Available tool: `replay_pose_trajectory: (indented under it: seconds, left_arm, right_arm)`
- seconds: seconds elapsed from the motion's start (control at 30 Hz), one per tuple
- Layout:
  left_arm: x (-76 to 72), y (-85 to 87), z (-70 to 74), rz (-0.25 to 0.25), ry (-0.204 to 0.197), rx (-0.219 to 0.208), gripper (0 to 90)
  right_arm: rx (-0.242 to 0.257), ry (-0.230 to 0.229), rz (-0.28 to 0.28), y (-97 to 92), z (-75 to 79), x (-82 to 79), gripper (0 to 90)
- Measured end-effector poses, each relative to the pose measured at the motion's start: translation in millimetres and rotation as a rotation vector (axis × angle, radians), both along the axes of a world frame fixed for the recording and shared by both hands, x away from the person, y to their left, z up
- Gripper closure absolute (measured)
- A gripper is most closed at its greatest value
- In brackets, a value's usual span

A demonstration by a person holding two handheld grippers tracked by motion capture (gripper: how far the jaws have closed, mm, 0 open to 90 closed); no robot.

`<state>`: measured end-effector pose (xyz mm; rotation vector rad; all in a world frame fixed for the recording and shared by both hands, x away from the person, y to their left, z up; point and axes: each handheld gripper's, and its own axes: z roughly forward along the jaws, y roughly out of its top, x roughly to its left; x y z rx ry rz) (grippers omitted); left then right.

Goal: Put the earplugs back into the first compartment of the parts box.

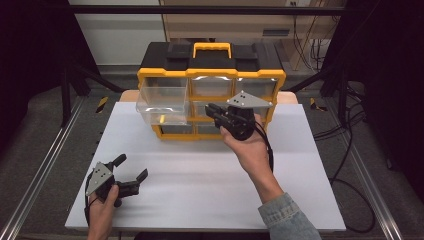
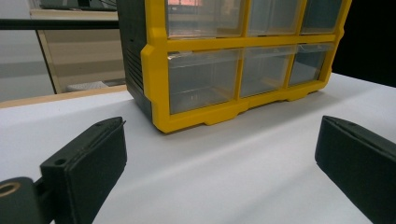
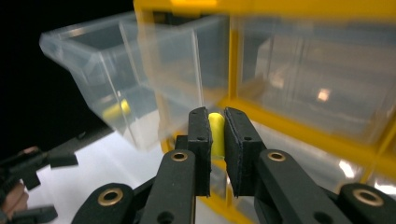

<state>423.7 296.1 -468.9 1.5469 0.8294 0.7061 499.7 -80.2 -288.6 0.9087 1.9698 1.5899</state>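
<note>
White table (image 1: 210, 185), dark surroundings, metal rails either side, cables trailing on the floor at right.

Left tongs (image 1: 131, 174) low on the table's near left corner, held in a hand (image 1: 102, 212), jaws spread wide with bare table between them; in the left gripper view (image 2: 219, 154), both black jaws far apart, touching nothing, aimed at the organiser's lower drawers.

Right tongs (image 1: 210, 111) raised in front of the organiser's middle, held in the right hand (image 1: 252, 150), denim cuff (image 1: 287, 217) at the wrist. In the right gripper view (image 3: 216, 149), jaws nearly together, pinching a small yellow piece (image 3: 216, 133) standing upright between the pads.

Yellow-and-black drawer organiser (image 1: 210, 60) at the table's far edge, yellow handle (image 1: 212, 48) on top, clear drawers in rows. Top-left clear drawer (image 1: 162, 105) pulled out and tilted forward, another small yellow item (image 1: 162, 119) lying inside near its front; same drawer (image 3: 126, 79) just left of the pinched piece in the right gripper view, its contents (image 3: 116, 109) blurred.
</note>
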Motion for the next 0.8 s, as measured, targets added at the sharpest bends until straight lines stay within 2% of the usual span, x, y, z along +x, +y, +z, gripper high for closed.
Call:
replay_pose_trajectory:
  seconds: [0.07,0.27,0.3,0.8]
  left_arm:
    - [-0.1,0.2,0.2,0.001,-0.001,-0.002,1.8]
    - [0.8,-0.2,-0.3,-0.002,0.003,0.002,1.8]
    - [0.4,-0.3,-0.3,-0.003,0.002,0.002,1.8]
    - [0.7,-0.9,-0.1,-0.007,0.002,-0.002,1.8]
  right_arm:
    - [0.001,-0.028,0.001,4.0,13.2,1.4,81.5]
    - [0.003,-0.07,0.002,11.3,30.4,3.4,81.4]
    - [0.017,-0.079,-0.001,13.4,35.7,4.0,81.5]
    - [0.057,-0.108,0.02,25.1,48.8,6.2,81.1]
